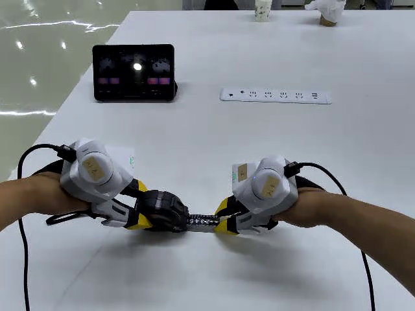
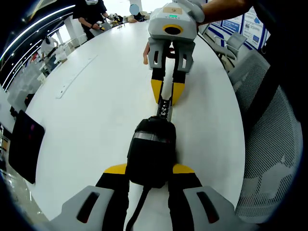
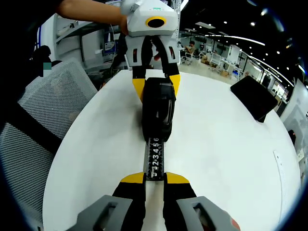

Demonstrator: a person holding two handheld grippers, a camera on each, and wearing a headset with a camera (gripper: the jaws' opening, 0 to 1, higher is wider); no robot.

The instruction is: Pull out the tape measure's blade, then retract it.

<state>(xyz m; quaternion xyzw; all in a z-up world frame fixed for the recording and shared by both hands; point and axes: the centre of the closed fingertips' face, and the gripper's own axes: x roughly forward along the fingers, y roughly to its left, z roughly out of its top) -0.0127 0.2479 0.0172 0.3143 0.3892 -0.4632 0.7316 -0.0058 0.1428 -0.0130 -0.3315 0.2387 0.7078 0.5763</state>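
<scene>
A black tape measure [image 1: 163, 210] lies low over the white table [image 1: 259, 136] between the two grippers. My left gripper [image 1: 139, 217] is shut on its case [image 2: 151, 150], yellow fingertips [image 2: 115, 169] pressed to both sides. A short stretch of blade [image 1: 202, 222] with printed numbers runs out to the right. My right gripper [image 1: 225, 219] is shut on the blade's end [image 3: 155, 163]. In the right gripper view the case [image 3: 157, 109] sits a short way ahead, with the left gripper [image 3: 155, 79] behind it. The right gripper [image 2: 166, 91] faces the left gripper view.
A dark tablet [image 1: 133, 72] stands at the back left of the table. A white power strip [image 1: 275, 96] lies at the back right. Two cups [image 1: 262, 10] sit at the far edge. Black cables [image 1: 26, 194] trail from both grippers. A mesh chair [image 2: 269, 144] stands beside the table.
</scene>
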